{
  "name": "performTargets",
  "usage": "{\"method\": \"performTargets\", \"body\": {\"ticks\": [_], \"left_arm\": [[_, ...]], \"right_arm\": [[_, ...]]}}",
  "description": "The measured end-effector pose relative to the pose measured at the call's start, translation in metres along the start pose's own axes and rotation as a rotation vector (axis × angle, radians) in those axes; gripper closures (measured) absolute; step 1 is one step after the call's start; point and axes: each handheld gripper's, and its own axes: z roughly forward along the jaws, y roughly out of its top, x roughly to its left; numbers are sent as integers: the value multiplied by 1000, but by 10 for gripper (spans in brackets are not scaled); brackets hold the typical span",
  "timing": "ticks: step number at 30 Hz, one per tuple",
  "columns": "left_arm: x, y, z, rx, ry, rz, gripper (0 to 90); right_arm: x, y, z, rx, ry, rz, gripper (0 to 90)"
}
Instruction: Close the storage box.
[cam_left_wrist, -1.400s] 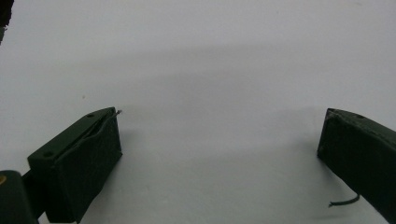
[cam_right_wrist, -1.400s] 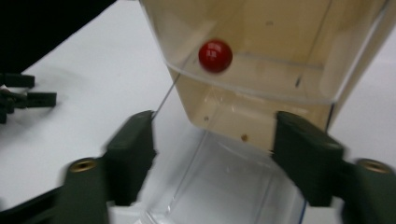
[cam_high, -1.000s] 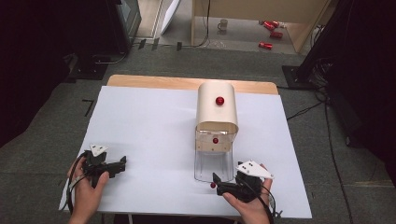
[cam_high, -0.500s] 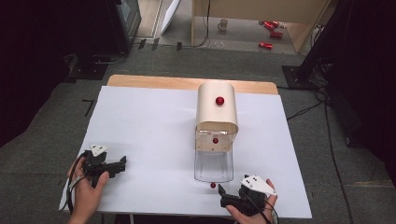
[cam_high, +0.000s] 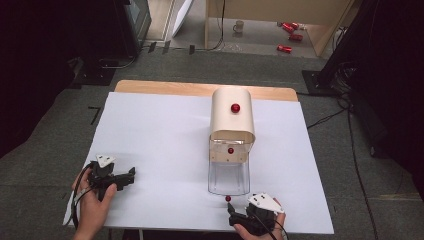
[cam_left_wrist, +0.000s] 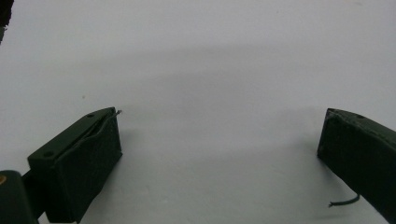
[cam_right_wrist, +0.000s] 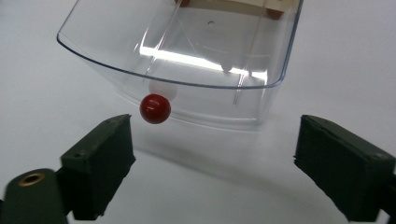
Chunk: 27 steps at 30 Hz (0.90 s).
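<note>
Red knob of the clear drawer sits at the drawer's front wall, drawer pulled out from the cream rounded cabinet onto the white table. Right gripper faces the knob, jaws wide and just been closing a little; knob lies just ahead of the left jaw, not between the pads, nothing gripped. Left gripper rests well apart at the table's left, jaws wide, empty.

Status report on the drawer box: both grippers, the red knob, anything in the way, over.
Left hand-held gripper open over bare table. Right hand-held gripper open, jaws just closing slightly, nothing between. Red knob on clear drawer just ahead, untouched. Nothing in the way.
</note>
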Motion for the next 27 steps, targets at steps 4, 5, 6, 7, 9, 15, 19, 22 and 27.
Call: {"method": "performTargets", "body": {"ticks": [4, 5, 6, 7, 9, 15, 19, 22, 27], "left_arm": [[0, 0, 0, 0, 0, 0, 0], [0, 0, 0, 0, 0, 0, 0], [0, 0, 0, 0, 0, 0, 0], [0, 0, 0, 0, 0, 0, 0], [0, 0, 0, 0, 0, 0, 0], [0, 0, 0, 0, 0, 0, 0], [0, 0, 0, 0, 0, 0, 0], [0, 0, 0, 0, 0, 0, 0], [0, 0, 0, 0, 0, 0, 0]], "right_arm": [[2, -1, 3, 14, -12, 17, 207], [4, -2, 4, 12, -13, 17, 252], [4, -2, 4, 12, -13, 17, 252], [5, -2, 4, 14, -12, 16, 276], [10, -4, 8, 26, 5, 6, 360], [14, -4, 13, 29, 26, 7, 507], [17, -4, 15, 28, 32, 2, 575], [19, -4, 15, 23, 41, -8, 633], [22, -4, 17, 21, 54, -18, 728]]}}
